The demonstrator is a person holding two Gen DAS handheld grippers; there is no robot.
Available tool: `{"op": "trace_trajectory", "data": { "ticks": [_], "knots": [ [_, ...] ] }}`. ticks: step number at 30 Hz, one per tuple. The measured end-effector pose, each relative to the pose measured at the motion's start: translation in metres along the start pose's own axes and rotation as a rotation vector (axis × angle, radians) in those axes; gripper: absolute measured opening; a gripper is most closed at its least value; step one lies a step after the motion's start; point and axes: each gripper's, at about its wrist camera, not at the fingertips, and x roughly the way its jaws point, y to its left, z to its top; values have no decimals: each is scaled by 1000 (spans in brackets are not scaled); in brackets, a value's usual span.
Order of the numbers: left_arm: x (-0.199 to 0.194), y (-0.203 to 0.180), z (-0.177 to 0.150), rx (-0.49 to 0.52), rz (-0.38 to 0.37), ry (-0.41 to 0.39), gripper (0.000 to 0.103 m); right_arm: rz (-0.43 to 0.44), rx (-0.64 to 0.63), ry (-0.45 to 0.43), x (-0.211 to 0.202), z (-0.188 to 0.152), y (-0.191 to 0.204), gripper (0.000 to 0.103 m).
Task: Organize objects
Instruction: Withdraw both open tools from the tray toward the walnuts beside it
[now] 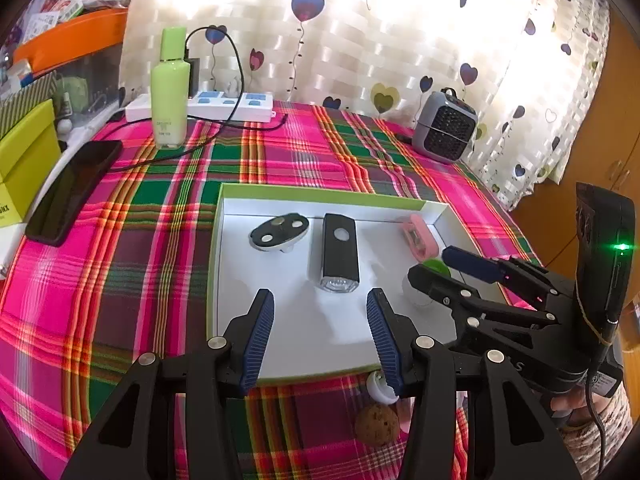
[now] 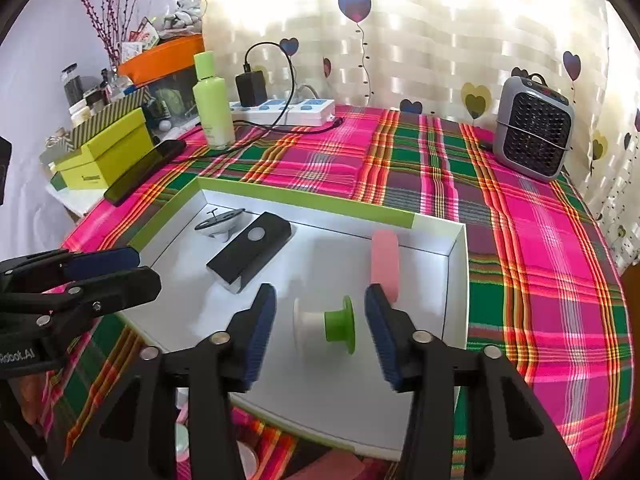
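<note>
Four things already lie in the white cardboard tray [image 2: 456, 276]: oval holder [image 2: 220, 220] at ten o'clock, glossy black flashlight [image 2: 250, 252], matte pink case [image 2: 385, 264], and green-and-white plastic spool [image 2: 326, 326], loose between the right gripper [image 2: 320, 330]'s parted ribbed pads. Left gripper [image 1: 320, 334] gapes empty. Cork ball [image 1: 377, 425] and white cap [image 1: 380, 388] wait outside.

A pink, green and orange plaid cloth [image 2: 400, 168] carries a lime-rimmed white tray [image 2: 304, 202] holding a pink block [image 2: 385, 264], a black box [image 2: 252, 252] and a white-and-green spool [image 2: 326, 326].
</note>
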Motion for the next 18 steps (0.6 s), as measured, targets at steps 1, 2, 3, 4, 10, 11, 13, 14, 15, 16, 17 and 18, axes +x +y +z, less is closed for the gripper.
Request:
{"op": "trace_trajectory", "data": {
  "ticks": [1, 2, 3, 4, 10, 11, 13, 14, 15, 16, 17, 18],
  "knots": [
    [-1, 0, -1, -1, -1, 1, 47, -3, 3, 4, -1, -1, 0, 63],
    [-1, 1, -2, -2, -3, 0, 47, -7, 4, 5, -2, -3, -1, 63],
    [-2, 0, -3, -3, -4, 0, 47, -5, 4, 1, -4, -4, -1, 63],
    [-2, 0, -4, -3, -5, 0, 47, -5, 6, -3, -7, -5, -1, 63],
    [-8, -2, -9, 10, -18, 0, 47, -5, 27, -39, -27, -9, -4, 63],
    [-10, -2, -11, 11, -21, -1, 47, -3, 32, -43, -31, -11, -4, 63],
    [-12, -3, -14, 13, -29, -2, 47, -1, 41, -48, -37, -15, -4, 63],
    [-13, -4, -16, 15, -33, -2, 47, -1, 43, -47, -39, -16, -4, 63],
    [-14, -4, -17, 16, -37, -2, 47, -2, 40, -48, -42, -19, -4, 63],
    [-15, -5, -18, 18, -40, -1, 47, -6, 33, -52, -45, -21, -3, 63],
    [-15, -6, -20, 19, -43, 0, 47, -10, 29, -53, -47, -23, -2, 63],
    [-16, -6, -22, 22, -45, 0, 47, -15, 24, -54, -49, -25, -1, 63]
  ]
}}
